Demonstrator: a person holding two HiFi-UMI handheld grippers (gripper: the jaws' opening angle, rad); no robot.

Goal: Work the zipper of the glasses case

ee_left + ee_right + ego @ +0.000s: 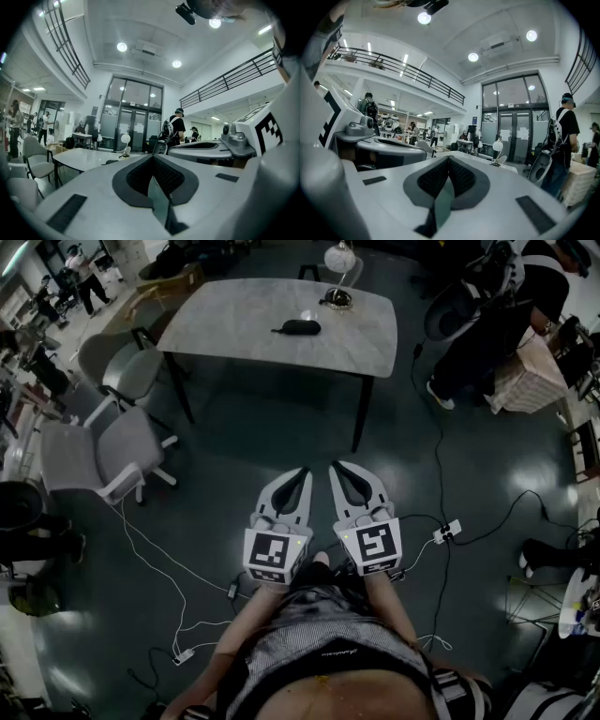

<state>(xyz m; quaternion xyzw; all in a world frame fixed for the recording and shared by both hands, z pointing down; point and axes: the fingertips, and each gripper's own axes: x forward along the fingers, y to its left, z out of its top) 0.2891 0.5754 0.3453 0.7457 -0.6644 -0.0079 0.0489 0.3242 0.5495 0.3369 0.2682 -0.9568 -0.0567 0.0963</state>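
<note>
Lying well away on table, glasses case looks light, stiffish, probably slidey; pin body, pinch zipper pull; left gripper, right gripper both clenched, empty.

I see a black case on a grey marbled table; my white grippers carry black-and-white marker cubes.

A pale stone-topped table is standing on a dark, glossy floor that is reflecting the round ceiling lights. Grey office chairs are sitting left of the table, and a white desk lamp is standing at its far edge. Beyond the table, tall glass doors are filling the white wall under a railed balcony. White cables are trailing nearer than the table.
</note>
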